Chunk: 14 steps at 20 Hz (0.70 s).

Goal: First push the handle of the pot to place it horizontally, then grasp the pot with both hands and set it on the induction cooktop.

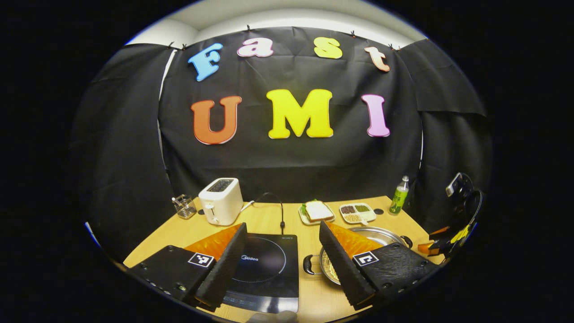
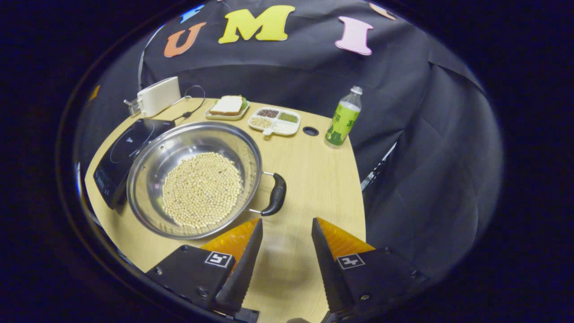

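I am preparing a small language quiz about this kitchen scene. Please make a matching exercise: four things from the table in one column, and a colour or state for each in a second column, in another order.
Things:
1. pot
2. toaster
3. bottle
4. induction cooktop

Colour or state:
A. green, upright near the table's far edge
B. steel, holding pale beans
C. black, flat, nothing on it
D. white, at the back beside a cable

Pairs: 1-B, 2-D, 3-A, 4-C
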### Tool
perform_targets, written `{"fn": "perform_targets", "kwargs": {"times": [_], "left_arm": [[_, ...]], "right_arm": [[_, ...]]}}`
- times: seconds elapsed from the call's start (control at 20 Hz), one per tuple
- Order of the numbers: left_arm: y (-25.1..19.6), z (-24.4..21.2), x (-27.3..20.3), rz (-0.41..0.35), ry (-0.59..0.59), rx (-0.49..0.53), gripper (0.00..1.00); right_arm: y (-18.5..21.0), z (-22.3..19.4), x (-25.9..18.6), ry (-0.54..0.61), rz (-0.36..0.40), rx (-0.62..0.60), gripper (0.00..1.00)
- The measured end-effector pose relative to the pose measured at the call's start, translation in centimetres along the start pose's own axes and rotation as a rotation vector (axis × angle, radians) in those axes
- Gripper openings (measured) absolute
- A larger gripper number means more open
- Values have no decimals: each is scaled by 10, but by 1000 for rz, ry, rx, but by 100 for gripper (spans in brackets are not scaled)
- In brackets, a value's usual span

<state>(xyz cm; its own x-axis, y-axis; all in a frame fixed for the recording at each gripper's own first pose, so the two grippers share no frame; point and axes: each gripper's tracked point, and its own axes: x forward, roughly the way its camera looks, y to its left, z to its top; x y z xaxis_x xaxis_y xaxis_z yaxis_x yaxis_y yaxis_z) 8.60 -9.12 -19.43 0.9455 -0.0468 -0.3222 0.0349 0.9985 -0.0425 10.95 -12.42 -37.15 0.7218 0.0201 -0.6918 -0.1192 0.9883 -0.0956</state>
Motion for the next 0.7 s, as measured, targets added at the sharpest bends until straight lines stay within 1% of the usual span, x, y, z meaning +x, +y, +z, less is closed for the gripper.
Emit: {"fn": "perform_targets", "kwargs": {"times": [0.1, 0.15, 0.2, 0.25, 0.3, 0.35, 0.4, 0.5, 0.6, 0.65, 0.7], "left_arm": [[-10, -21, 14, -24, 43, -13, 97], [-14, -32, 21, -25, 71, -20, 97], [-19, -46, 30, -30, 101, -25, 97], [-23, -57, 38, -25, 123, -26, 97], [-26, -67, 46, -26, 143, -26, 97], [-30, -80, 55, -27, 169, -30, 97], [-34, -93, 64, -28, 196, -39, 97], [-40, -113, 75, -24, 231, -37, 97], [-46, -129, 88, -26, 272, -48, 97], [-48, -137, 92, -28, 291, -56, 97], [-50, -143, 96, -27, 309, -59, 97]], "right_arm": [[3, 12, -5, -27, 7, 16, 71], [4, 18, -6, -42, 3, 23, 75], [2, 23, -4, -53, -4, 26, 76], [4, 27, -1, -56, -4, 31, 71], [6, 28, 2, -54, -4, 40, 76], [10, 30, 8, -51, 12, 51, 80], [13, 31, 12, -49, 16, 61, 85], [14, 34, 23, -56, 19, 78, 86], [17, 31, 33, -39, 29, 85, 86], [16, 31, 38, -34, 29, 91, 90], [17, 29, 43, -26, 33, 95, 86]]}}
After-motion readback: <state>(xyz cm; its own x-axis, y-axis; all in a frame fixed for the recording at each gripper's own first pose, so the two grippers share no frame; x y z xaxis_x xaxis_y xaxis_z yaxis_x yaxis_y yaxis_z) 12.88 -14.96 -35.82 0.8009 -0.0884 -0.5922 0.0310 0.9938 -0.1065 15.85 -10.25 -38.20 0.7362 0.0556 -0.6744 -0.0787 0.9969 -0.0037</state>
